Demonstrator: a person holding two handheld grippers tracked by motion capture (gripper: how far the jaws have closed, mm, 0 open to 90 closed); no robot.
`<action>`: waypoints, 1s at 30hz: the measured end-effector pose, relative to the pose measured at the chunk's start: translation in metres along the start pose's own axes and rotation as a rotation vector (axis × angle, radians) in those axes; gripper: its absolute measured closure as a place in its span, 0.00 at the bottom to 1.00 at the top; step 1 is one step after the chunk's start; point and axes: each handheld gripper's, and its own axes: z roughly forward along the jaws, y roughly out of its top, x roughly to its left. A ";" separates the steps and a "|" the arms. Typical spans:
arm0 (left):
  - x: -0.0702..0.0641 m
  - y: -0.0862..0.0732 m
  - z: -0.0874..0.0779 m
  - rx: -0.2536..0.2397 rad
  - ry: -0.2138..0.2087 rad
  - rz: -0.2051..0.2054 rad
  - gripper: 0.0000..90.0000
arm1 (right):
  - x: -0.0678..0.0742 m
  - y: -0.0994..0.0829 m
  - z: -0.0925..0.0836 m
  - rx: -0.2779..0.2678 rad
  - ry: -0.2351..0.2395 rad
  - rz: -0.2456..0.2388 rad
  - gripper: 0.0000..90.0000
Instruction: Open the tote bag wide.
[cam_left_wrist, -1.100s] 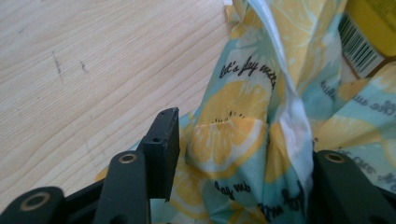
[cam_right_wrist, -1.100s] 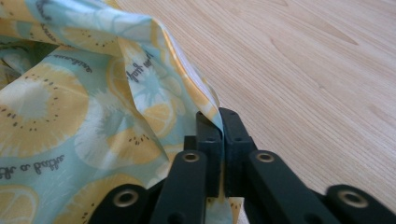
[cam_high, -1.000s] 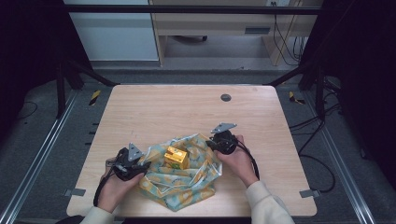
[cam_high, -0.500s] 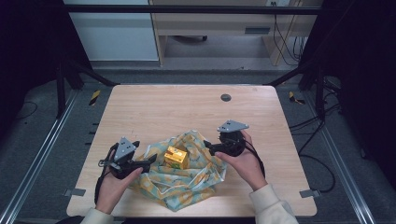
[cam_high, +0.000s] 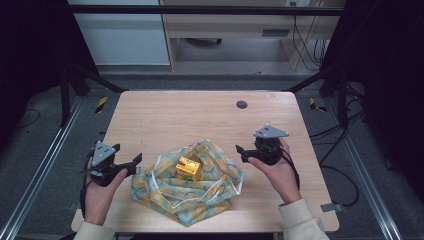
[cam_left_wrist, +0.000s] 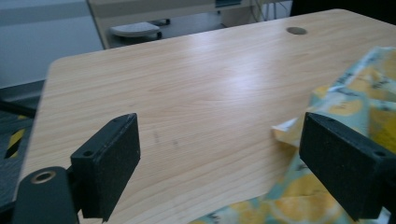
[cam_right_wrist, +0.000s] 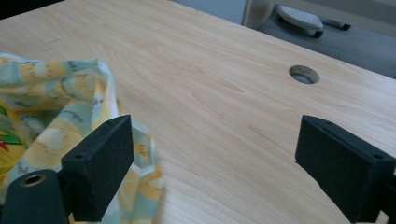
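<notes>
Fingers of left gripper (cam_high: 134, 163) spread wide, empty; right gripper (cam_high: 241, 152) likewise. Patterned cloth (cam_high: 187, 187) lies between them on desk (cam_high: 190, 115), bunched around yellow box (cam_high: 188, 168). Cloth edge just beside left fingers (nearer hand). Since earlier frame, both grippers moved outward off cloth.

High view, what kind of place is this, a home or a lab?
Most likely a lab or recording workspace: a bare wooden table with a cable hole, a dark metal frame around it, and loose cables on the floor behind.
</notes>
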 end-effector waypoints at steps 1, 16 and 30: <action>0.004 -0.001 -0.001 0.003 0.009 -0.004 0.14 | -0.003 -0.001 -0.002 -0.001 -0.008 0.008 0.12; 0.041 -0.013 -0.003 0.064 0.092 -0.059 0.12 | -0.033 -0.016 -0.022 -0.019 -0.085 0.076 0.08; 0.050 -0.020 0.001 0.118 0.100 -0.065 0.11 | -0.054 -0.050 -0.038 0.019 -0.133 0.131 0.07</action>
